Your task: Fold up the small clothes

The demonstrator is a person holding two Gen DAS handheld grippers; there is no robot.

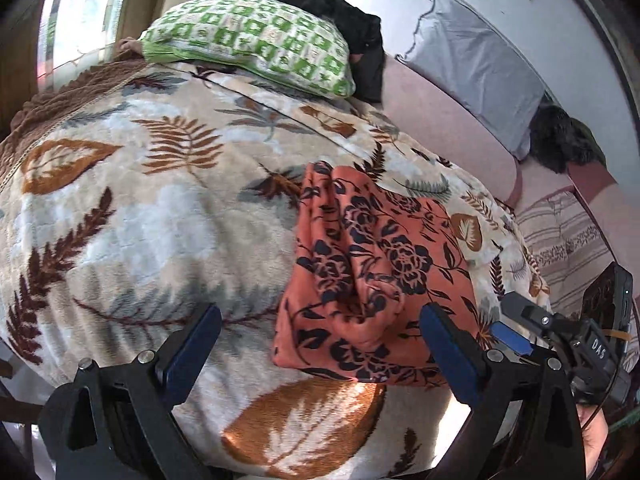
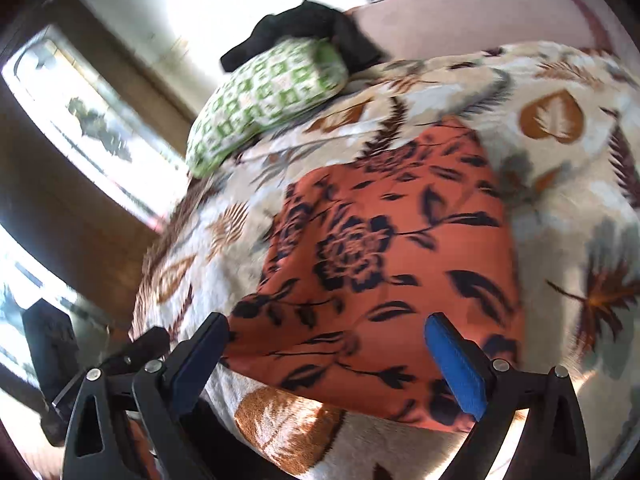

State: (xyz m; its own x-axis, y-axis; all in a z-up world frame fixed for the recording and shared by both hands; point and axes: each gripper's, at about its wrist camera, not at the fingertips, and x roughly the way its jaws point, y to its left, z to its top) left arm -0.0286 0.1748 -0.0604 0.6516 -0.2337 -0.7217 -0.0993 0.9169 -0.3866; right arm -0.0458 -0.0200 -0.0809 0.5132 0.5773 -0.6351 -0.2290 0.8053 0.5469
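- Right now my left gripper (image 1: 320, 344) hangs with its fingers spread wide apart, nothing between them, just above the leaf-print blanket (image 1: 140, 216).
- The orange floral garment (image 1: 372, 276) lies on that blanket, bunched and creased along its left side, with its near edge reaching in between my left fingers toward the right-hand one.
- My right gripper (image 2: 328, 360) is spread wide too, holding nothing; from its own camera the orange floral garment (image 2: 392, 264) fills the space ahead of the fingers and looks flatter, with its near hem running across between the two blue pads (image 2: 456, 364).
- From my left wrist camera I can see the right gripper (image 1: 516, 320) at the far right edge, close to the garment's right side; whether it touches the cloth I cannot tell.
- From the right wrist camera, part of my left gripper (image 2: 140, 344) shows dark and blurred at the lower left, beside the garment's left corner.
- A green checked pillow (image 1: 252, 40) rests at the far end of the blanket, and a black cloth (image 1: 340, 20) lies heaped just behind it.
- A grey cushion (image 1: 472, 68) leans against the pink sofa back (image 1: 440, 120) beyond the blanket.
- The right wrist view is smeared, so fine detail there is unclear.
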